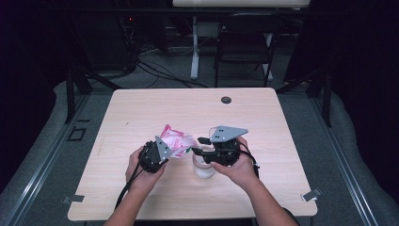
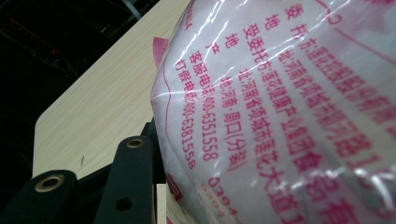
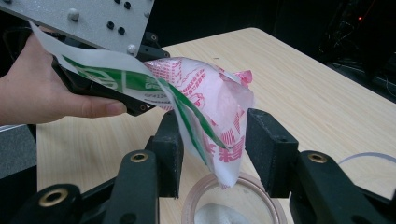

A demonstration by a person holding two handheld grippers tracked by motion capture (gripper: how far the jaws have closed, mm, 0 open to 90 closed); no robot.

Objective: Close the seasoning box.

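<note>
Pouring step, by my read: left hand-held gripper (image 1: 162, 149) pinches a bag (image 1: 176, 140), tipped mouth-down toward a cup (image 1: 204, 165) near the desk's front edge, at its middle. Some white powder already sits in the cup. Right hand-held gripper (image 1: 201, 145), jaws spread, brackets the bag's lower corner without pressing it. Next move likely calls for tilting or squeezing the bag while keeping its mouth over the cup. Desk (image 1: 141, 113) pale wood, round grommet (image 1: 226, 100) near back edge. Dark room, folding chair (image 1: 244, 42) behind.
</note>
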